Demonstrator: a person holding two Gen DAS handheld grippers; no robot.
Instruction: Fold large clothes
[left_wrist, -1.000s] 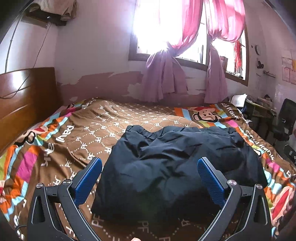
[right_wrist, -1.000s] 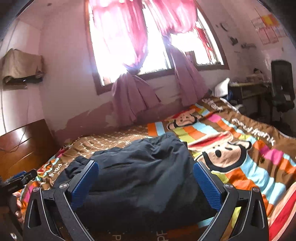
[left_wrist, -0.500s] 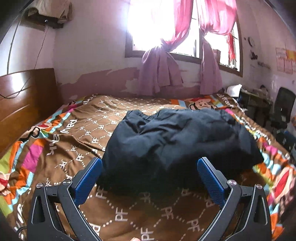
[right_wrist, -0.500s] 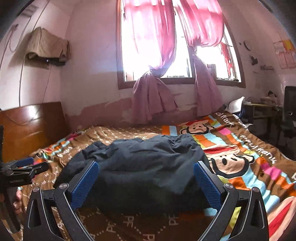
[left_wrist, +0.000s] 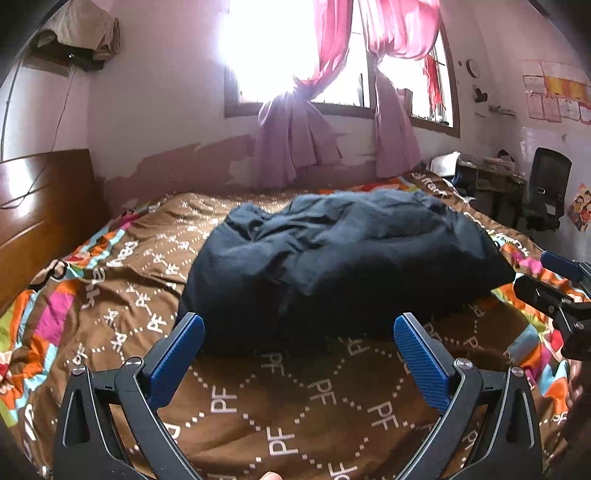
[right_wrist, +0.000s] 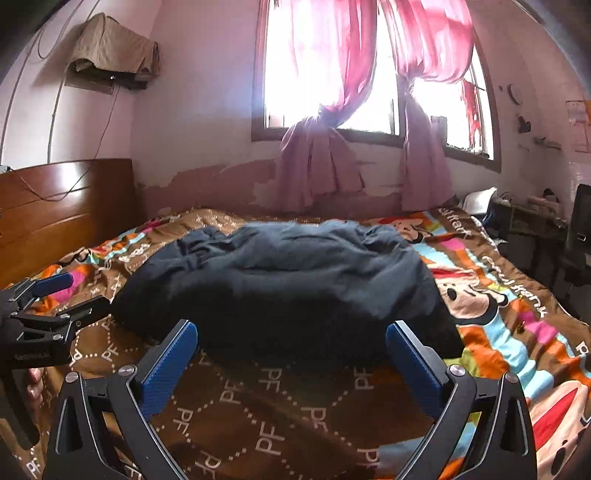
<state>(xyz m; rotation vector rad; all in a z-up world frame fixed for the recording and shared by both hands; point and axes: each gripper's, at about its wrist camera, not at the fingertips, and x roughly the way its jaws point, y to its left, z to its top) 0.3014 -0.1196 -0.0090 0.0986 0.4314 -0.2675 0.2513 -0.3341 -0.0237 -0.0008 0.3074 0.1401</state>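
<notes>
A large dark navy garment (left_wrist: 332, 258) lies rumpled in a heap in the middle of the bed, also seen in the right wrist view (right_wrist: 288, 280). My left gripper (left_wrist: 299, 328) hangs open just short of the garment's near edge, nothing between its blue pads. My right gripper (right_wrist: 291, 336) is open too, a little back from the same edge and farther right. Each gripper shows in the other's view: the right gripper (left_wrist: 554, 280) at the right edge, the left gripper (right_wrist: 55, 299) at the left edge.
A bedspread (left_wrist: 295, 406) in brown with bright cartoon stripes covers the bed. A wooden headboard (left_wrist: 40, 199) stands at left. Pink curtains (left_wrist: 295, 147) hang at the window behind. A desk and a black chair (left_wrist: 546, 192) stand at right.
Both grippers have drawn back from over the garment toward the near side of the bed and lowered. The garment lies where it was. Both stayed open.
</notes>
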